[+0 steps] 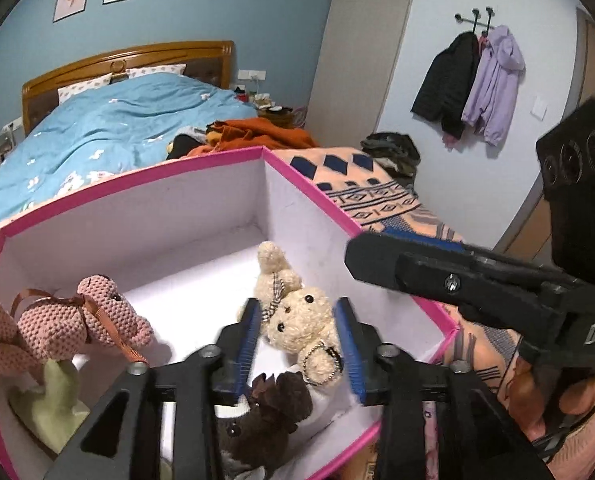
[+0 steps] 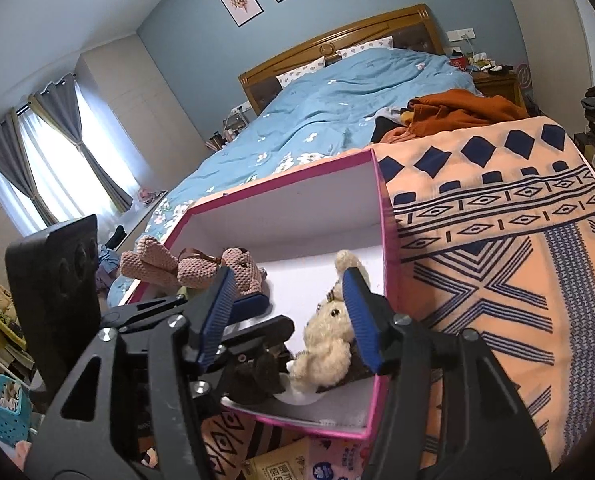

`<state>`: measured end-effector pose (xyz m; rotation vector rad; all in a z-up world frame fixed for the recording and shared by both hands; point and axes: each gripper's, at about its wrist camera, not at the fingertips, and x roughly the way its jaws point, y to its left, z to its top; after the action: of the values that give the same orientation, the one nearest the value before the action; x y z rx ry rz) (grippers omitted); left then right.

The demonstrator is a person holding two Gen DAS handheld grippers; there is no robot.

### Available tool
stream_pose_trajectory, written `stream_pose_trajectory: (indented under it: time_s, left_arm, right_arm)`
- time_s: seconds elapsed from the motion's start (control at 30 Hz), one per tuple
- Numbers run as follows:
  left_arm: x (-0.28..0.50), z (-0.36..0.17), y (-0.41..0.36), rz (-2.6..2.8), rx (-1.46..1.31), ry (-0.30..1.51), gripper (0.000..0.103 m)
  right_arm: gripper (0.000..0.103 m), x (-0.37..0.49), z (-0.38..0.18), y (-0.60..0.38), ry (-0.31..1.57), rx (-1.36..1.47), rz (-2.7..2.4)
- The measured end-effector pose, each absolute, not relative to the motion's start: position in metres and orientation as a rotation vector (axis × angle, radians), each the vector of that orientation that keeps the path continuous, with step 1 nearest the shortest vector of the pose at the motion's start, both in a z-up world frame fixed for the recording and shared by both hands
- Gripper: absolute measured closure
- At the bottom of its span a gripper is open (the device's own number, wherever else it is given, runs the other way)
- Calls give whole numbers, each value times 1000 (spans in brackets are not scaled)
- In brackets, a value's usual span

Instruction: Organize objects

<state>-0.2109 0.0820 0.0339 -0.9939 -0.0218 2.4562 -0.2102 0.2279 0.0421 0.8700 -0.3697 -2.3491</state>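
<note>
A pink-rimmed box [image 1: 201, 160] with a white inside sits on a patterned blanket. A cream bunny plush [image 1: 297, 320] lies in it, between the blue pads of my left gripper [image 1: 297, 340], which stand slightly clear of it, so the gripper is open. A dark brown plush [image 1: 273, 416] lies just below the bunny. A pink knitted plush [image 1: 93, 316] leans over the box's left wall. My right gripper [image 1: 373, 248] hovers over the box's right wall. In the right wrist view my right gripper [image 2: 289, 312] is open above the box [image 2: 281, 184], the bunny [image 2: 325, 344] and the left gripper [image 2: 267, 316].
The orange and navy blanket [image 2: 497, 260] covers the surface around the box. Behind it lie a bed with a blue duvet [image 1: 129, 128] and a heap of rust-coloured clothes [image 1: 257, 132]. Jackets [image 1: 473, 84] hang on the right wall. A cardboard carton [image 2: 281, 460] sits below the box.
</note>
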Motion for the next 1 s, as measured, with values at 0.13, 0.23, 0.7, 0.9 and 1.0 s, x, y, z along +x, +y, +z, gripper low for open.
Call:
stream_pose_trajectory:
  time_s: [0.13,0.23,0.7,0.9,1.0]
  left_arm:
    - [-197,41,76,2461,-940,-37,53]
    - [-186,47,74,2468,-904,-37,49]
    - [-114,54,88,2398,-777,91,42]
    - [-102,23,103,2349,-874,144,42]
    - [-101,3,109,2346,-943,177,42]
  right_arm:
    - [45,-202,39,233,-387,862,-2348]
    - [44,-193,38,239,-406,851,-2349]
    - [38,-138,24,270,-383,853,-2370]
    - [38,-128,-6,283,-378,968,-2358]
    - [38,-130,-21,286,-364,1026,-2358]
